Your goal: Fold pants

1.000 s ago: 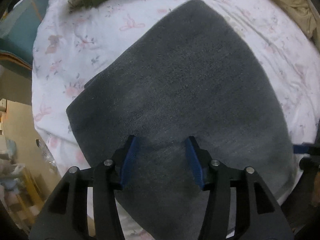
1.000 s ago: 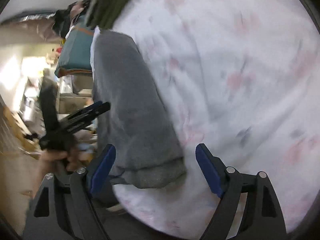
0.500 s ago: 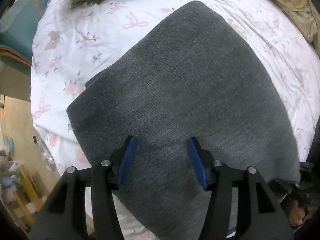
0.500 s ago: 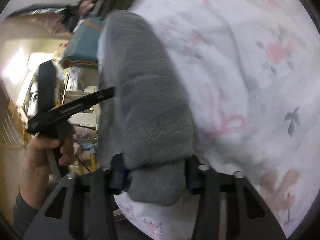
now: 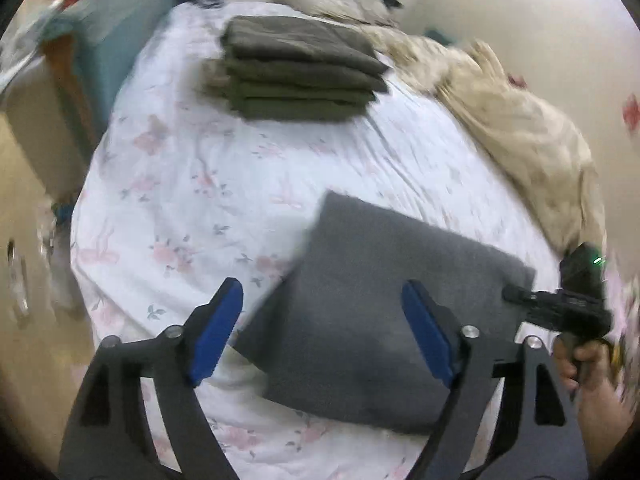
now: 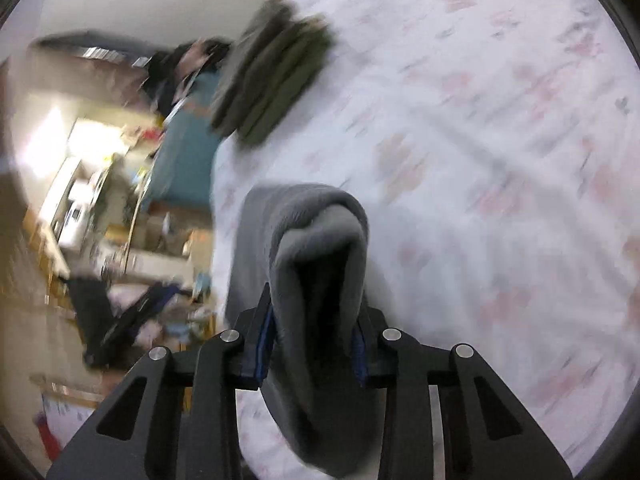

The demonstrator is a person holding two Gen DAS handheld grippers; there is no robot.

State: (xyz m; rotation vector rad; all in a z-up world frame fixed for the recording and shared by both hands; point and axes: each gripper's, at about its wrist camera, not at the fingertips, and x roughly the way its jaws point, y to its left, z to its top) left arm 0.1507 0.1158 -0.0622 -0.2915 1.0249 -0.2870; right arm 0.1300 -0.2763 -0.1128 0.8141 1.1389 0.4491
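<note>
Right gripper (image 6: 314,344) is clamped on a bunched end of the grey pants (image 5: 372,308), which lie folded at 5 o'clock on the floral bedsheet (image 5: 192,184), while the left gripper (image 5: 324,332) gapes wide and empty above them, so I'd carry that end low and level, keeping edges aligned.

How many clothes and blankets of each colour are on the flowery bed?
Grey: 1, the folded grey pants, pinched by the right gripper
Olive green: 1 stack of folded clothes; blur hides how many pieces
Beige: 1 crumpled blanket
Total: 3
The left gripper holds nothing.
</note>
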